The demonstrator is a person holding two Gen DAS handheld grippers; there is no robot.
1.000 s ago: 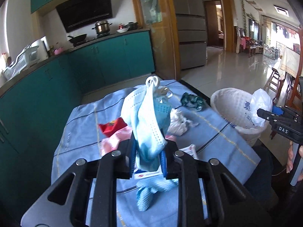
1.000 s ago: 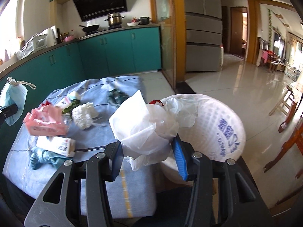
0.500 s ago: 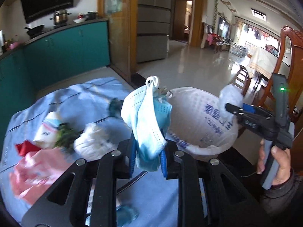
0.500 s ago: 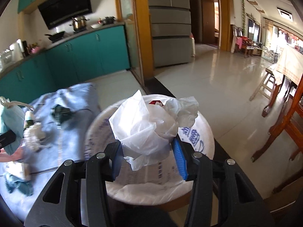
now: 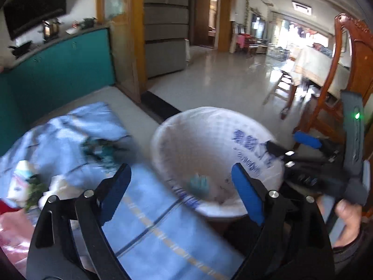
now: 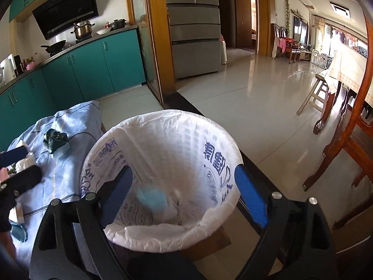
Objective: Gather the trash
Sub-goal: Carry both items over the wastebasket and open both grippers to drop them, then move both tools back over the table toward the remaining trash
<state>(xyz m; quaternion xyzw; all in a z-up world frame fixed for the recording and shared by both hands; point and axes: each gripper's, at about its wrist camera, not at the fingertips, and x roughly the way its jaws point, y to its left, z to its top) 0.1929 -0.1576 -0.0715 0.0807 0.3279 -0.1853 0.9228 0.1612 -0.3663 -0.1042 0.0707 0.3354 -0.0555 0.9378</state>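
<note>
Inside the white-lined bin (image 6: 163, 186) lies a crumpled blue mask (image 6: 151, 197); both grippers' jaws, just opened, stand spread and empty.

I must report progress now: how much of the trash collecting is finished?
Done: a blue mask lies inside the lined bin. In hand: nothing; the left tool and right tool have just been opening and are empty. Left: a green wrapper and other scraps on the blue cloth.
</note>
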